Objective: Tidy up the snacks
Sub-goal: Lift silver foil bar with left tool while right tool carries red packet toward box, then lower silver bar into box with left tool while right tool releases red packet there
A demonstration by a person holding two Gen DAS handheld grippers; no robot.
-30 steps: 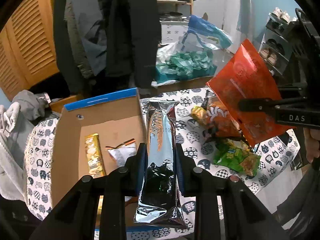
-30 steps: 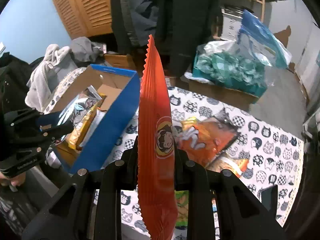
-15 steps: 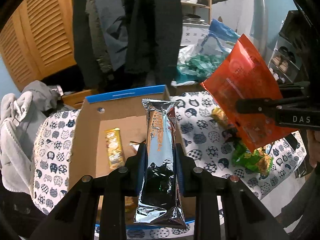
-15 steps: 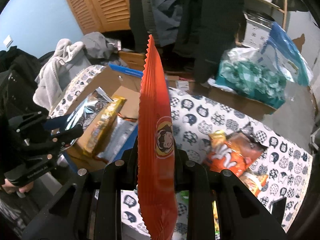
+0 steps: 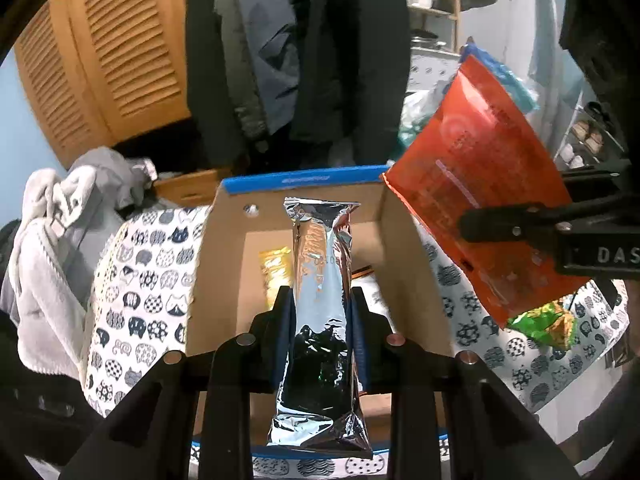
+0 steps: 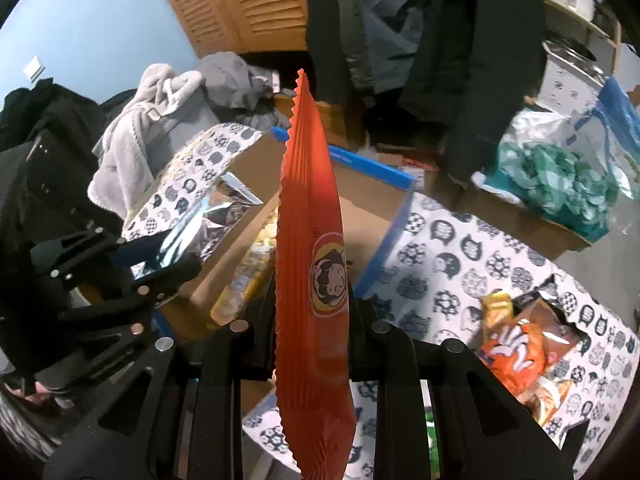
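A counter under a white cloth printed with cat faces (image 5: 140,292) carries an open cardboard box with a blue rim (image 5: 224,264). The left gripper (image 5: 320,320) is clamped on a long silver foil snack packet (image 5: 322,292), held upright over the box interior. The right gripper (image 6: 312,320) is clamped on a flat orange snack bag with a round cartoon logo (image 6: 316,280), edge-on above the box's near side. A yellow snack bar (image 5: 274,268) lies in the box; orange and green snack bags (image 6: 520,352) lie on the cloth well apart.
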